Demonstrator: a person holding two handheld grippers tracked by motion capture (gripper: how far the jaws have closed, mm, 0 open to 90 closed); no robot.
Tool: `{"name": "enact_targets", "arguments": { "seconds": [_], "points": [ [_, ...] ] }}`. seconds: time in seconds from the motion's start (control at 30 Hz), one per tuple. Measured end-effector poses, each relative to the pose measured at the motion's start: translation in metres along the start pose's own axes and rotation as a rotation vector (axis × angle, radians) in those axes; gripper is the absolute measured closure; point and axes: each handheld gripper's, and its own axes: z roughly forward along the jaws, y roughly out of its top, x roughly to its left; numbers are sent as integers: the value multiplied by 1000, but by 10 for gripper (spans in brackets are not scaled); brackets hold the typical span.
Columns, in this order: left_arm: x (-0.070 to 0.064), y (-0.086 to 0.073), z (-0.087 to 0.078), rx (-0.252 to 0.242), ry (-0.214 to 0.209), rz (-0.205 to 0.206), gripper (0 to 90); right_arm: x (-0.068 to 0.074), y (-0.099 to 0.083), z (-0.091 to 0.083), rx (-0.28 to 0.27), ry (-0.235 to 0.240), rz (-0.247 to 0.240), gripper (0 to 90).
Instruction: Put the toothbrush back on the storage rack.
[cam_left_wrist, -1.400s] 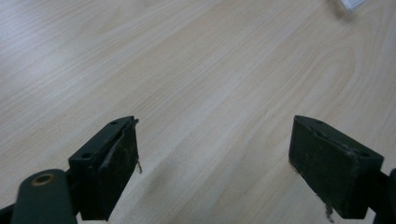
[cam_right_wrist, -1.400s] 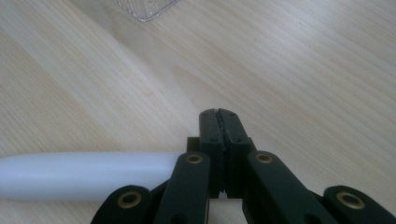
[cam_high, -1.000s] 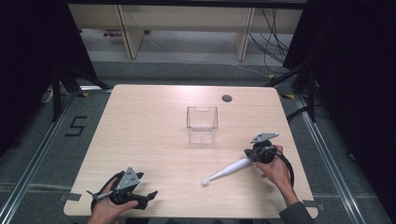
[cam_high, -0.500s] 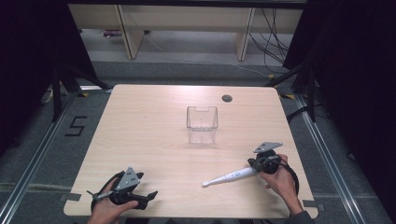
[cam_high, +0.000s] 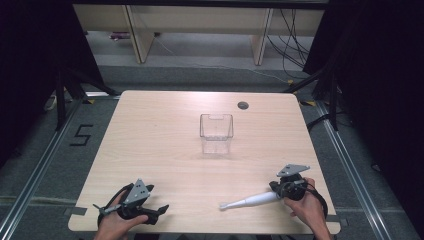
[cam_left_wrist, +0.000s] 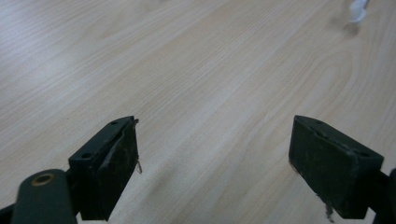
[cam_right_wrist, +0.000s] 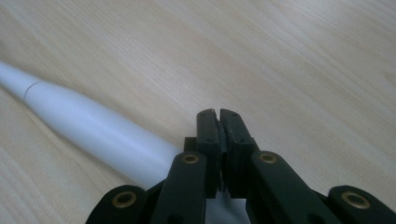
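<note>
While the dark room and its grey floor (cam_high: 45, 165) frame everything, your wooden table (cam_high: 160, 130) takes up the middle, pale and bare over most of its top. Beyond its far edge stand light shelf legs (cam_high: 135, 35) and loose cables (cam_high: 295, 30). On the floor at the left you have a marked number 5 (cam_high: 81, 135). A clear plastic container (cam_high: 216, 133) stands upright near the table's centre, well apart from both hands, with nothing between it and them. A small dark hole (cam_high: 243, 105) sits near the far right edge. Your right gripper (cam_high: 276, 192) lies low at the near right, jaws pressed together, with the white toothbrush handle (cam_high: 250, 201) passing beneath them and pointing left across the table. Your left gripper (cam_high: 150, 212) rests at the near left, jaws spread wide over bare wood.
</note>
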Motion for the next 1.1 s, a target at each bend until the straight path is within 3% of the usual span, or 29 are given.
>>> {"name": "enact_targets", "arguments": {
  "seconds": [0.1,0.17,0.23,0.3,0.33,0.57,0.63,0.67,0.7,0.73,0.77,0.9,0.97,1.0,1.1],
  "points": [
    [0,0,-1,-2,-5,-3,152,1,-3,-1,-10,-9,-1,870],
    [0,0,0,-5,-2,-6,153,3,-6,-5,16,0,14,869],
    [0,0,0,1,-1,-2,153,3,-9,-7,-4,-15,-5,868],
    [0,0,0,-2,-2,-4,152,10,-13,-11,17,11,69,863],
    [0,0,0,-3,-2,-4,152,11,-15,-12,18,8,72,863],
    [-1,0,1,-8,-8,-14,152,11,-20,-19,24,4,49,846],
    [-1,0,1,-8,-8,-13,152,10,-21,-18,-3,5,34,840],
    [0,0,1,-3,-18,-11,153,14,-20,-21,19,6,78,807],
    [0,0,1,-3,-18,-11,152,14,-20,-21,19,6,78,807],
    [0,-1,2,-15,-9,-17,152,15,-16,-25,8,-2,81,753],
    [1,-1,1,0,0,-1,152,16,-15,-27,8,4,70,724],
    [3,-1,1,5,7,-7,153,18,0,-39,29,14,8,611],
    [3,-1,0,10,9,-10,153,22,3,-40,31,19,13,592],
    [2,-1,1,-5,3,-24,153,22,11,-39,63,34,-40,560],
    [3,-1,0,4,11,-11,153,27,20,-33,128,47,-95,548]
  ]
}}
